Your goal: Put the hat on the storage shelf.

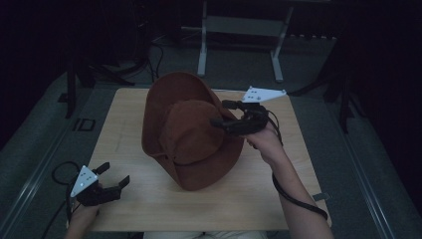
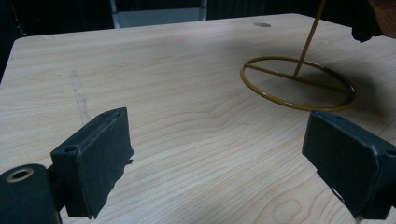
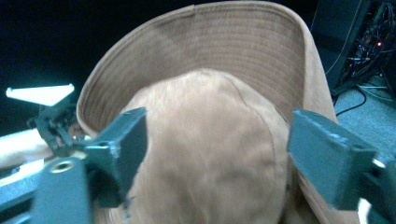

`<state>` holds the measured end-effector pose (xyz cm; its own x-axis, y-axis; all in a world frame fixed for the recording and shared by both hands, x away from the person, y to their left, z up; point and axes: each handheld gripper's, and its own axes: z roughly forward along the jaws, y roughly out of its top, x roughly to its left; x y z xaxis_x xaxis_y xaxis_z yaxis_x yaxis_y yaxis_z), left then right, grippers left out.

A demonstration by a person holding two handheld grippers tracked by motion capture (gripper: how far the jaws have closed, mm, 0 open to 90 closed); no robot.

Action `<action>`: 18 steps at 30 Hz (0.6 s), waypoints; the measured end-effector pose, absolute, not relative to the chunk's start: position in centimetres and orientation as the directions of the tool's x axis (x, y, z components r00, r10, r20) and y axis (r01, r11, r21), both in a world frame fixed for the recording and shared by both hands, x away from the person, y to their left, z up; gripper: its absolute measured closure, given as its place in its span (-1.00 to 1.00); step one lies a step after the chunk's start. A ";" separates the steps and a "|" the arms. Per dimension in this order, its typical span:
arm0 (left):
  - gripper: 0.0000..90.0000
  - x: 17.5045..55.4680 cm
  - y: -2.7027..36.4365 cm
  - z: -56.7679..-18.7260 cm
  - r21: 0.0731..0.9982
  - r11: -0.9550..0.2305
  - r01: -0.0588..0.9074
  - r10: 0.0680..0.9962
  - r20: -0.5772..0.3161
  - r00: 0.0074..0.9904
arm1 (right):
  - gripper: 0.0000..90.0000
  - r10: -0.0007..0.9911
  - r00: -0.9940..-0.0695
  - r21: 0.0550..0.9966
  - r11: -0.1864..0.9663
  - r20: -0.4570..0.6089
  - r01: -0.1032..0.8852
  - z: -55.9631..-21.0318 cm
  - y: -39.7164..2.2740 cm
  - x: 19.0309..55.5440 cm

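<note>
Hovering wide open with the right tool (image 1: 230,115) straddling the crown of the soft, light brown suede hat (image 1: 191,132), best pinched at its stiffer brim; left tool (image 1: 113,174) resting open, empty.

A light, pale-wood rectangular desk (image 1: 124,119) with a visible grain stands on a grey floor (image 1: 45,124). Near its middle sits a thin yellow-brown metal ring stand (image 2: 299,84), a flat hoop with a crossbar lying on the desk top and a slim rod rising from it. A brown, wide-brimmed suede hat (image 1: 191,132) is above that spot; whether its brim touches the wood cannot be told. A faint pale scuff (image 2: 79,95) marks the desk's left part.
</note>
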<state>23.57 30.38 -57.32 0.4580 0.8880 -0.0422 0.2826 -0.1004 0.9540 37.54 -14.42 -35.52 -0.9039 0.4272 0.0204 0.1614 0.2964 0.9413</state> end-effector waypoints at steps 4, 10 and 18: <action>-0.81 23.6 30.4 -57.3 0.954 -0.099 0.282 0.888 -0.043 0.457 | -0.69 0.429 -0.903 0.942 0.285 0.039 0.176 -36.6 -15.8 37.5; -0.81 23.6 30.5 -57.4 0.955 -0.099 0.281 0.887 -0.043 0.459 | -0.69 0.465 -0.885 0.945 0.279 0.021 0.169 -37.9 -17.6 37.3; -0.81 23.5 30.4 -57.4 0.954 -0.105 0.281 0.886 -0.039 0.463 | -0.69 0.542 -0.840 0.941 0.288 -0.005 0.180 -40.2 -21.2 37.0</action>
<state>23.51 30.44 -57.43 0.4627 0.8857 -0.0389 0.2808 -0.1048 0.9540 36.99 -21.18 -40.23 -0.8402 0.5423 -0.0047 0.1803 0.2875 0.9406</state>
